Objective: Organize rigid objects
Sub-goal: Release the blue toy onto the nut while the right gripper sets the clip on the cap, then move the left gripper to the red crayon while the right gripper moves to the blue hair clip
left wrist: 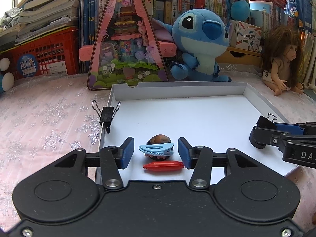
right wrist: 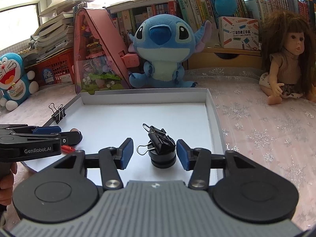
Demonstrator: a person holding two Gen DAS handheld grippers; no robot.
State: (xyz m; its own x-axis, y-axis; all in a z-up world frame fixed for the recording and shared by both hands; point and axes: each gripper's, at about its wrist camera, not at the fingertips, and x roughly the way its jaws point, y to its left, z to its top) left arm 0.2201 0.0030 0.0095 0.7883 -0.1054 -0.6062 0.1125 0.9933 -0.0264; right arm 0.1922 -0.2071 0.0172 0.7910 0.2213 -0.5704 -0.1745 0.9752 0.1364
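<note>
A shallow white tray (left wrist: 177,98) lies on a pale pink cloth with silver snowflakes (left wrist: 49,114), and everything here is placed against that tray. Near its front edge the left gripper (left wrist: 156,154) stands partly open around a small pile, its blue pads clear of it: a light blue hair clip (left wrist: 156,148) rests on a round black base with a brown nut-like piece (left wrist: 159,138) behind it, and a red capsule-shaped piece (left wrist: 163,166) lies just in front. Toward the tray's right side the right gripper (right wrist: 155,152) is also partly open, pads apart from a black binder clip (right wrist: 160,140) sitting on a black round cap (right wrist: 163,158). Another binder clip (left wrist: 106,114) is clamped on the tray's left wall. The tray's middle and back floor is bare. Behind the back wall stand a blue plush toy (left wrist: 199,45), a pink triangular toy box (left wrist: 126,45), and to the right a doll with long brown hair (left wrist: 282,59). Books (left wrist: 177,6) line the shelf beyond
</note>
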